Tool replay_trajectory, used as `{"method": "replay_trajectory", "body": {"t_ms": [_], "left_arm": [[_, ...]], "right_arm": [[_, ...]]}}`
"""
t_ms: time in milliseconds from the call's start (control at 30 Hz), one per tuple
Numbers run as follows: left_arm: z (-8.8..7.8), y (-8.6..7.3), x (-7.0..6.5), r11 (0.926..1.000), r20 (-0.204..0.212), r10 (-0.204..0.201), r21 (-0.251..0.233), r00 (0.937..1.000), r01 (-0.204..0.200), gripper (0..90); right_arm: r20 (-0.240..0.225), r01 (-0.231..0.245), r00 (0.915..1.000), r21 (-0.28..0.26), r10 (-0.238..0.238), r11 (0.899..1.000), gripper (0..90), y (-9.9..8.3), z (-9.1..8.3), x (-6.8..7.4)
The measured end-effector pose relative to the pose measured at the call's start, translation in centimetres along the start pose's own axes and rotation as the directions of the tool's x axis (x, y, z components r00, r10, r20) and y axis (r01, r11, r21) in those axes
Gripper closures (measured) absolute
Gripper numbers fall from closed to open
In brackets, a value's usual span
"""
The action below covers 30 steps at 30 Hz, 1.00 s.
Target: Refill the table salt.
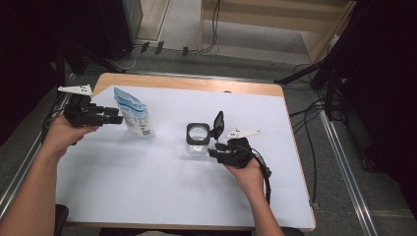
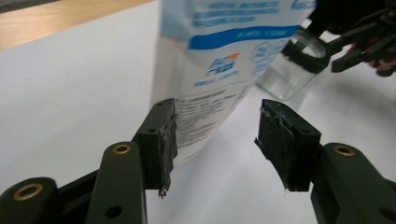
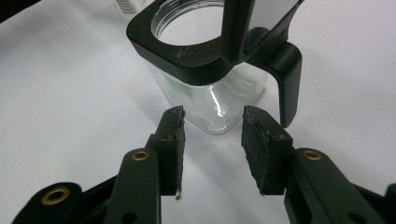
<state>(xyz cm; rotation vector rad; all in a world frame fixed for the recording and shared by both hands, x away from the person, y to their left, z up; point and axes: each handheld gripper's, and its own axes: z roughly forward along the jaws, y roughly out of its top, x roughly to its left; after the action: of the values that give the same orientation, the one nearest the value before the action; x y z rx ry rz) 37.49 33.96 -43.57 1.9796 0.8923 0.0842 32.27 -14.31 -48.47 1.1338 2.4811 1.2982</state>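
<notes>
A white and blue pouch (image 1: 133, 112) (image 2: 224, 56) stands upright on the white table top (image 1: 162, 187). My left gripper (image 1: 117, 117) (image 2: 217, 126) is level just left of it, open, with the pouch's lower edge right past the fingertips and close to the left pad (image 2: 169, 135). A clear jar (image 1: 197, 139) (image 3: 205, 74) with a black square collar and a flipped-up lid (image 1: 218, 121) stands mid-table. My right gripper (image 1: 214, 150) (image 3: 212, 126) is open beside the jar's base, with nothing between its pads.
The wooden table edge (image 1: 196, 83) runs along the far side. Cables (image 1: 305, 123) lie on the floor to the right, and dark stands and equipment (image 1: 339, 64) crowd the back. The jar (image 2: 292, 70) and the right gripper (image 2: 359, 46) sit behind the pouch in the left gripper view.
</notes>
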Motion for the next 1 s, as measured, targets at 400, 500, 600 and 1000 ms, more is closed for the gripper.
{"method": "replay_trajectory", "body": {"t_ms": [400, 500, 600, 1000], "left_arm": [[1.4, 1.5, 1.4, 0.9983, 0.060, 0.038, -0.046, 0.9975, -0.035, 47.7], [2.0, 1.5, 1.5, 0.9982, 0.078, 0.036, -0.052, 0.9963, -0.032, 49.1], [2.2, 1.6, 1.4, 0.9970, 0.077, 0.057, -0.056, 0.9954, -0.053, 51.7], [1.7, 1.7, 0.0, 0.9948, 0.144, 0.102, -0.016, 0.9843, -0.101, 71.2]], "right_arm": [[0.013, -0.008, 0.9999, 0.009, 0.008, 1.000, 60.5, -0.7, -0.3, 0.1], [0.017, -0.008, 0.9998, 0.008, 0.008, 1.000, 60.4, -0.8, -0.4, 0.1], [0.016, -0.010, 0.9998, 0.010, 0.010, 1.000, 60.4, -0.9, -0.4, 0.1], [0.014, -0.004, 0.9999, 0.010, 0.004, 1.000, 60.3, -0.9, -0.3, 0.2]]}}
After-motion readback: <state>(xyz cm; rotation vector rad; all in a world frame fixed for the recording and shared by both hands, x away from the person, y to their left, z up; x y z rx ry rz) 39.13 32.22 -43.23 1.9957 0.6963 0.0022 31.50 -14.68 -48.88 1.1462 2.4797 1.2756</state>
